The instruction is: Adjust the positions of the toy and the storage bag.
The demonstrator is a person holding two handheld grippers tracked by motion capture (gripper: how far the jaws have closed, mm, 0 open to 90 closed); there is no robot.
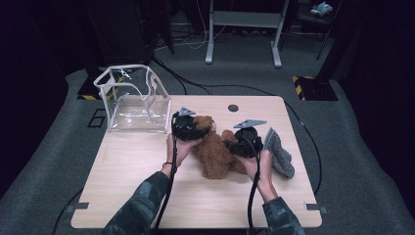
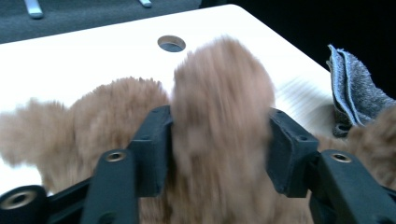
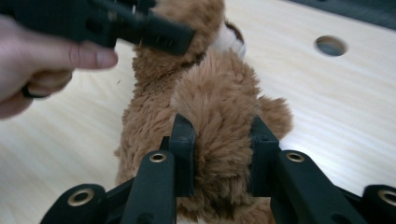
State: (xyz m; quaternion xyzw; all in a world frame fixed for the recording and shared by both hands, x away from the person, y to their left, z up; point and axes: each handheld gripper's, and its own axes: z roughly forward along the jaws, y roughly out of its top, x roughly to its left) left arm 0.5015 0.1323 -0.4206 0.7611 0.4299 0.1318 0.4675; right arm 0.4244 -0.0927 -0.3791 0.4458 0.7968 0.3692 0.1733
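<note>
We log: brown furry plush bear (image 1: 218, 152), lying on light wooden desk (image 1: 127, 166) between both tools. Left tool (image 1: 188, 128) clamped on furry limb at bear's upper end. Right tool (image 1: 246, 144) clamped on another furry limb. Grey folded cloth (image 1: 280, 152) just right of right tool. Clear plastic bag (image 1: 132, 100) left of left tool.

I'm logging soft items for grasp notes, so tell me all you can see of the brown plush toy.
The brown plush toy is a shaggy, fluffy teddy-like animal with a paler muzzle, lying mid-table on the wooden table. The left gripper clamps one furry part, the right gripper a limb. A grey cloth lies beside it; a clear bag stands apart.
</note>
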